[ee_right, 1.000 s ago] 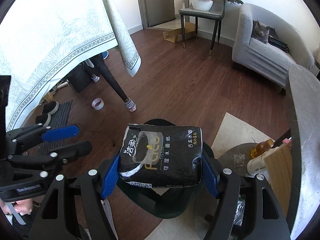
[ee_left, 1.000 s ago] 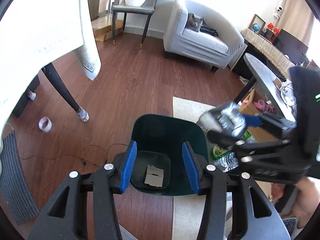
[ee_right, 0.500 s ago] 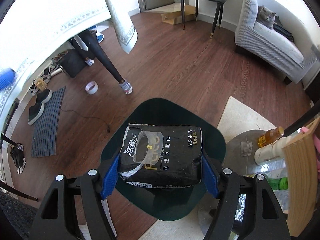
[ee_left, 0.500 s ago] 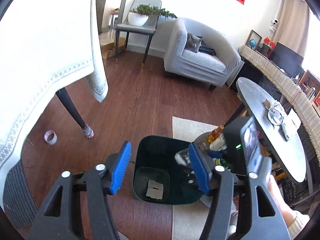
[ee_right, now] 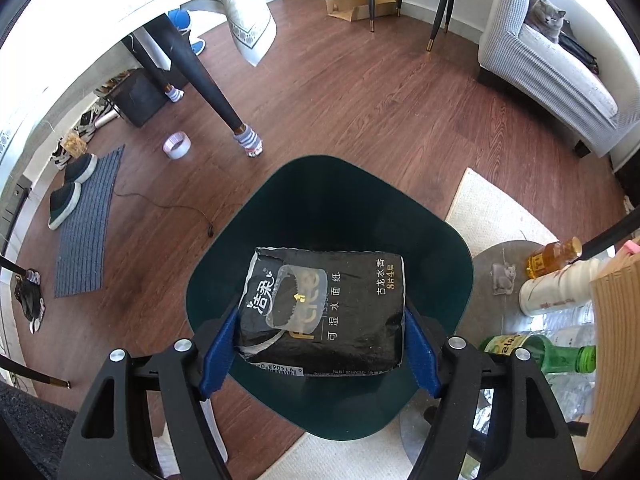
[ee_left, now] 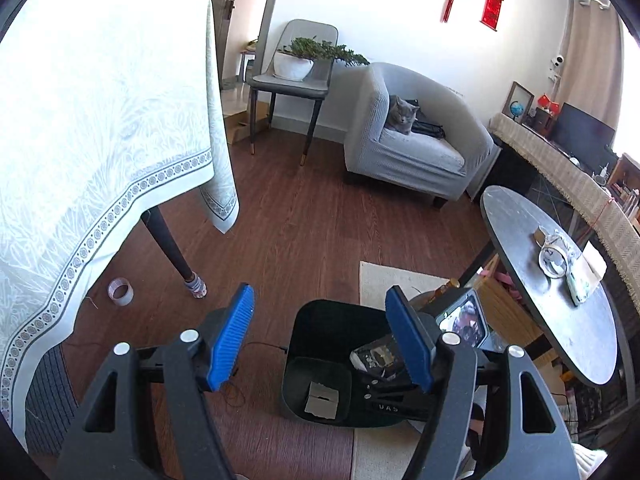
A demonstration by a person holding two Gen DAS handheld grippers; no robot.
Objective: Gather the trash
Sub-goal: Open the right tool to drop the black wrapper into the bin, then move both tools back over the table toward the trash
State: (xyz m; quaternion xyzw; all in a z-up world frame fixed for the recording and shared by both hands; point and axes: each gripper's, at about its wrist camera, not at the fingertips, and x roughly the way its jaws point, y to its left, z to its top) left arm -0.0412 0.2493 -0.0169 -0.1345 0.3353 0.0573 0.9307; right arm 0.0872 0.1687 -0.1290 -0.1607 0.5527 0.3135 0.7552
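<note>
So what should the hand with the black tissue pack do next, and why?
Probably open the right gripper and let go. Its fingers clamp the black tissue pack right above the mouth of the green bin, so it should drop in beside the cardboard scrap.

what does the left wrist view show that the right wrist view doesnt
Only the left wrist view: the left gripper, open with nothing between its jaws, which have just been opening, a piece of cardboard at the bin's bottom, and the round side table.

Only the right wrist view: the right gripper clamping the black tissue pack, plus the doormat.

Both: the dark green bin, the tape roll and the cat.
</note>
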